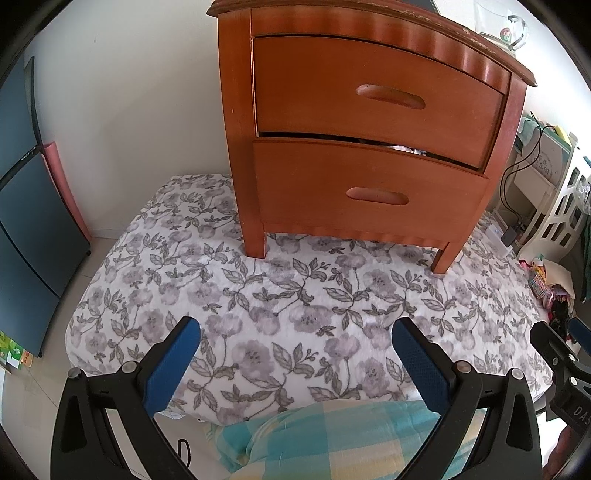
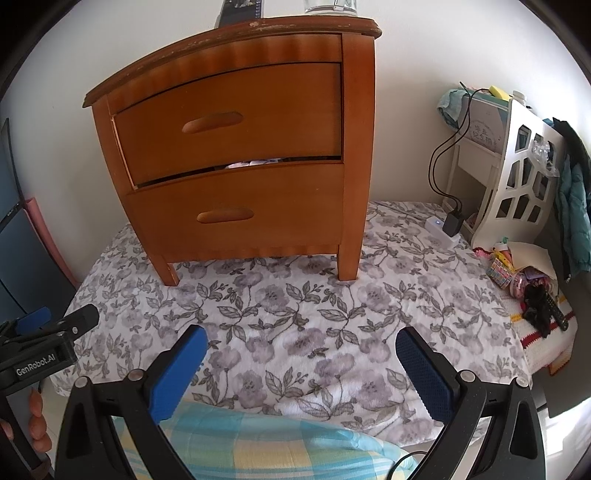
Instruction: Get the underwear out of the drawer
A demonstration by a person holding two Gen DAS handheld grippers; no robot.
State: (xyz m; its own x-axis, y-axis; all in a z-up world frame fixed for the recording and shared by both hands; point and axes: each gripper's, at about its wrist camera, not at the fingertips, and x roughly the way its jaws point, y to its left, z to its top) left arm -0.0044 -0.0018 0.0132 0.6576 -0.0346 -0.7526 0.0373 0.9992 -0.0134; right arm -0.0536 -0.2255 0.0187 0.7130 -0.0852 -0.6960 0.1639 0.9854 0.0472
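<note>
A wooden nightstand (image 1: 369, 129) stood on a flowery blanket (image 1: 295, 314), and it had two drawers. The top drawer (image 1: 376, 96) was pushed in. The bottom drawer (image 1: 369, 195) was open just a crack, and a little bit of white cloth (image 1: 406, 149) peeked out of the gap. That cloth may have been the underwear, but so little of it showed that it was hard to tell. The rest of the inside was hidden in the dark. The left gripper (image 1: 295, 362) hung over the blanket with its blue fingers (image 1: 173, 369) spread wide and nothing between them. The right gripper (image 2: 301, 369) was the same, wide apart and holding nothing, and both were well away from the drawers. Only the left view showed a blue cabinet (image 1: 33, 240) by the wall and a glass mug (image 1: 506, 26) on top (its top was cut off). Only the right view showed a white charger box (image 2: 441, 229) with black cords, a white chair (image 2: 517, 173), a pile of small toys (image 2: 517, 273), and some fingertips (image 2: 35, 417) of the person's hand at the left edge. A checked blue and yellow cloth (image 2: 258, 443) lay at the bottom of both views.
</note>
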